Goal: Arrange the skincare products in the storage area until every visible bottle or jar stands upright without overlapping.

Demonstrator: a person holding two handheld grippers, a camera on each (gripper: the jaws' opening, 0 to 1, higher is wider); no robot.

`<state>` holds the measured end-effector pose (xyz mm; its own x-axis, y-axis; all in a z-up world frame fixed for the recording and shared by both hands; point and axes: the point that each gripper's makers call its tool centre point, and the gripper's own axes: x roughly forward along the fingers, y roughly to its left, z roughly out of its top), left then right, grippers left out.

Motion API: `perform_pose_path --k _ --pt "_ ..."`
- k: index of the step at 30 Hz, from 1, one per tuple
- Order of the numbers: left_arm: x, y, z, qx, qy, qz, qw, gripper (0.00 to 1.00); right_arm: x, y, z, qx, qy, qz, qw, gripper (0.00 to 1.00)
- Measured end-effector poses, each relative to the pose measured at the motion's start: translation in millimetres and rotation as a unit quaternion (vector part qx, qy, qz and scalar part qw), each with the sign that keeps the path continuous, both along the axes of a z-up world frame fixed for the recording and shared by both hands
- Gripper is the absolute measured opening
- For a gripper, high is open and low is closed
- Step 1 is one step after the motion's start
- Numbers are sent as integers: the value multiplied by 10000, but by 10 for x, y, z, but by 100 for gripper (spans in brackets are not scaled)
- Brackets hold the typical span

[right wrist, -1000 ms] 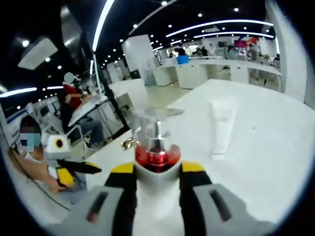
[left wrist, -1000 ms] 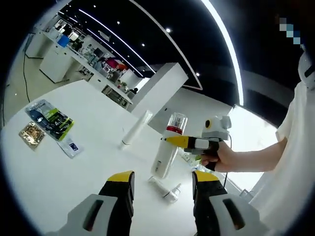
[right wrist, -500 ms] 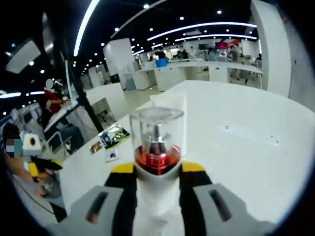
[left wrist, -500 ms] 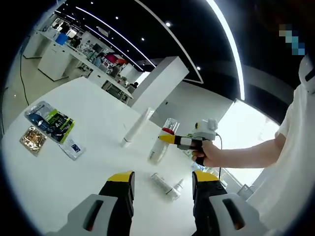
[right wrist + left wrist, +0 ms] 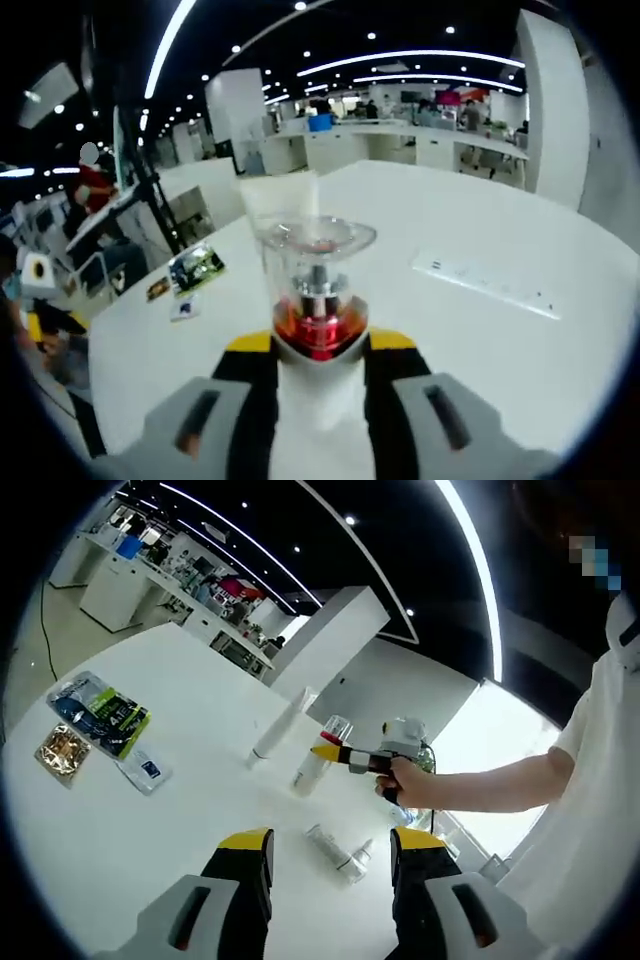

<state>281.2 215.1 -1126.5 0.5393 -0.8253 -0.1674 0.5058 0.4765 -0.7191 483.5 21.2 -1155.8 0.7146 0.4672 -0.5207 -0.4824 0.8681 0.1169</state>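
My right gripper clamped on pump bottle — upright, over table, beside standing tube. My left gripper wide, holding nothing. Small bottle lies flat just ahead of left jaws, long axis slanting across them — left nearer.

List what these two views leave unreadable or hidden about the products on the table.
- Pump bottle, right gripper view: its lower body is hidden between the right gripper's fingers; its label cannot be seen.
- White tube, right gripper view: mostly hidden behind the pump bottle's clear cap.
- Small lying bottle, left gripper view: too small to identify.
- Flat packets, left gripper view: print too small to read.
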Motion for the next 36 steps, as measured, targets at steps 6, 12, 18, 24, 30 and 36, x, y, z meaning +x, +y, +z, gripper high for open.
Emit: perform_pose_path --k 6,12,18,24,30,36 --pt "42 42 -14 45 67 88 9999 48 142 -55 -40 -82 -69 10 9999 29" --pt "108 67 -36 105 154 161 9997 48 253 -118 -63 -100 -176 -4 9998 30" --pt "147 30 -9 165 178 191 9995 48 369 -152 -90 -156 -316 55 9994 30" --pt "180 24 65 206 180 284 9992 48 461 -161 -99 -162 -506 154 9985 30" --pt "231 53 158 381 4 388 9985 47 416 -213 -71 -145 -705 179 9972 30" --pt "248 33 160 386 -14 432 9983 47 358 -240 -76 -190 -940 309 9949 30"
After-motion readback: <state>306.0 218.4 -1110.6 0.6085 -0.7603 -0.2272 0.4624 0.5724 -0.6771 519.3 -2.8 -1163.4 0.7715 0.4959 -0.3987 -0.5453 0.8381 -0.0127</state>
